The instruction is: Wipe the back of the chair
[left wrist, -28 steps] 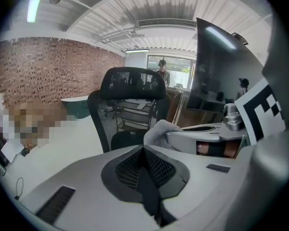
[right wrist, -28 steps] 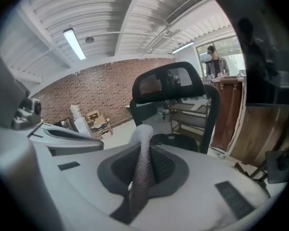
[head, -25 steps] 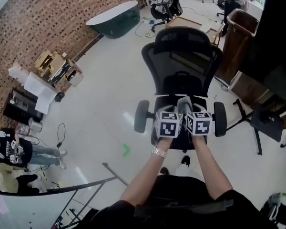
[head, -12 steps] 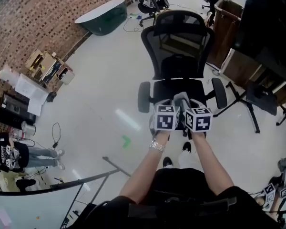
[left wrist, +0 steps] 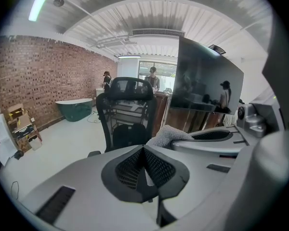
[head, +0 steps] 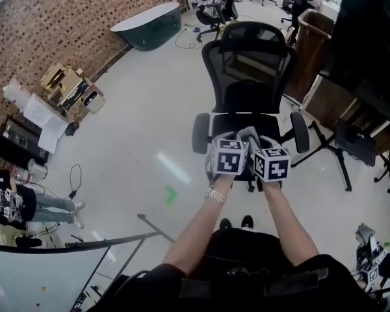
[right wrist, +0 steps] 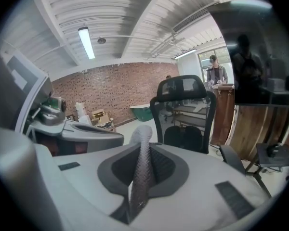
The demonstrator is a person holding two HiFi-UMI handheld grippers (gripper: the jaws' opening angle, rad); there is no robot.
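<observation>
In the head view the black mesh chair (head: 257,77) stands upright on the pale floor (head: 149,122), its seat turned toward the person and the mesh back on the far side. Both arms reach forward. The left gripper (head: 222,140) and right gripper (head: 265,143) are side by side over the front edge of the seat, with a grey cloth (head: 249,135) showing between them.

In the left gripper view the jaws are clenched together with nothing between them. The chair is straight ahead, apart from the jaws. The cloth shows just to the right, at the tip of the right gripper.

In the right gripper view the jaws are clamped on the grey cloth, which runs up between them and curls over at the top. The chair's back is beyond, not touched by the cloth. The left gripper lies close at the left.
</observation>
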